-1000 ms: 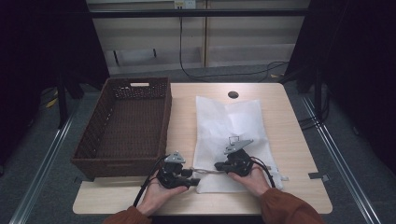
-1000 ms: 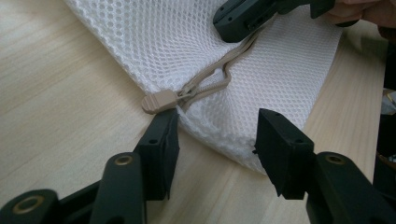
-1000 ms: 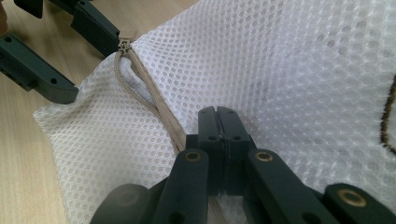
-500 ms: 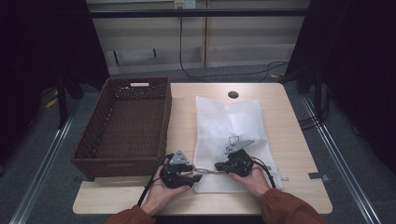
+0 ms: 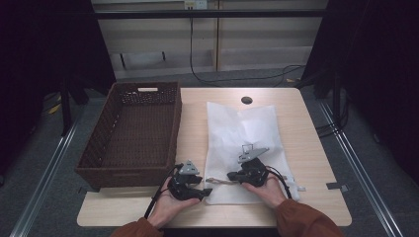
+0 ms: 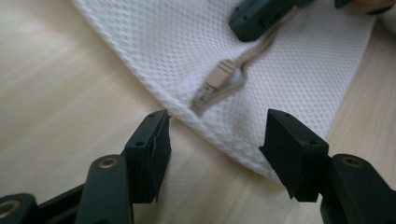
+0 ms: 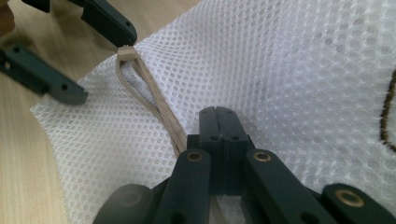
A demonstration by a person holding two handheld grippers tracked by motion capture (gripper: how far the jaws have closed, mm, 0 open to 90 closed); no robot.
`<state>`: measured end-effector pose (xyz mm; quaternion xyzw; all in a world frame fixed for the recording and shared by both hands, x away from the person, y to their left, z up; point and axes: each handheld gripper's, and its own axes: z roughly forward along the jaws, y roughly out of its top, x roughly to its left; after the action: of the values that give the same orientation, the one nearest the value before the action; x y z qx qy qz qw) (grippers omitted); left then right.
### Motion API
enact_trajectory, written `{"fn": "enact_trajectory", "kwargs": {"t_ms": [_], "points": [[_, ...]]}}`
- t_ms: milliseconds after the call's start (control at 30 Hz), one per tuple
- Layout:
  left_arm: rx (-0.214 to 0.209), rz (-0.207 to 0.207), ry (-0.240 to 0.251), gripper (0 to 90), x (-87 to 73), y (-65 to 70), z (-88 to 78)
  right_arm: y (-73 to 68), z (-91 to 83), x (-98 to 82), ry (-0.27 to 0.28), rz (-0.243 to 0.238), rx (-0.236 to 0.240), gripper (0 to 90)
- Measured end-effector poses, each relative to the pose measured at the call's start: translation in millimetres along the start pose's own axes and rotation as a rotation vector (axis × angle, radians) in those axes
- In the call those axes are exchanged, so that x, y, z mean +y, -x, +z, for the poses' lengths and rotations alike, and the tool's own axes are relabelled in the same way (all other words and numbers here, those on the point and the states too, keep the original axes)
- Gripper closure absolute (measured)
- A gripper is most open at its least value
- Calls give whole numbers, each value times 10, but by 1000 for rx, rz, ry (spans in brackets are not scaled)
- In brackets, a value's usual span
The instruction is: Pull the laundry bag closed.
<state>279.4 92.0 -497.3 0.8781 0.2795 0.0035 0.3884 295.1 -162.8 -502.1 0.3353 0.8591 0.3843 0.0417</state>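
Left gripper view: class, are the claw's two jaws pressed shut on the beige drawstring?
No. The left claw stands open, and the beige drawstring lies ahead of its pads on the white mesh bag, untouched.

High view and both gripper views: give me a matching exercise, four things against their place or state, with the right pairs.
Things:
1. wicker basket
2. mesh bag
3. left gripper
4. right gripper

Places or states:
A. jaws shut on the beige drawstring
B. lies flat on the right half of the table
C. jaws apart, nothing pressed between them, at the bag's near corner
D. stands on the left half of the table

Pairs: 1-D, 2-B, 3-C, 4-A
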Motion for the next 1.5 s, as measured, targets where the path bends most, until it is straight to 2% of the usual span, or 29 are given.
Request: {"fn": "enact_trajectory", "kwargs": {"t_ms": [67, 133, 233, 267, 300, 333, 400, 467, 600, 633, 800, 1000, 1200, 1367, 1400, 1433, 1500], "points": [[-34, -10, -1, 368, 17, 11, 24, 7, 3, -1, 3, 5, 7, 900], [-25, 7, -3, 370, 20, 23, 30, 4, 1, -2, 2, -4, 1, 900], [-45, -24, 10, 403, 11, -8, 25, -5, -2, -9, 4, 6, 2, 900], [-52, -21, 9, 445, 11, -13, 23, -3, -3, -10, 2, 6, 0, 900], [-47, -3, 14, 537, 10, -3, 27, -3, -4, -11, 3, 5, 1, 900], [-38, 8, 21, 564, 4, 9, 39, -1, -5, -11, 3, 1, 1, 900], [-15, 18, -1, 639, 8, 10, 18, -2, -7, -12, 1, 1, 3, 900], [-18, 7, 3, 697, 4, -8, 17, -3, -8, -12, 0, 0, 3, 900], [-7, 28, 4, 836, 17, -3, 4, -3, -5, -10, 3, 2, 5, 900], [-6, 29, -11, 846, 27, 1, -8, -4, -3, -9, 5, 5, 9, 900], [2, 29, 25, 864, 62, 9, -82, -16, -2, 3, -1, -6, 2, 886], [21, 52, 71, 881, 146, 22, -197, -33, -14, 35, 2, -14, 23, 839], [39, 77, 95, 887, 264, 28, -266, -41, -51, 86, 21, -18, 43, 801], [42, 86, 108, 888, 320, 55, -282, -28, -197, 180, 90, -17, 62, 779], [62, 94, 86, 888, 328, 75, -286, -32, -237, 206, 109, -14, 63, 778], [61, 106, 85, 888, 335, 77, -282, -29, -275, 232, 127, -13, 75, 780], [52, 100, 102, 888, 342, 88, -271, -38, -334, 282, 154, -14, 83, 779]]}}
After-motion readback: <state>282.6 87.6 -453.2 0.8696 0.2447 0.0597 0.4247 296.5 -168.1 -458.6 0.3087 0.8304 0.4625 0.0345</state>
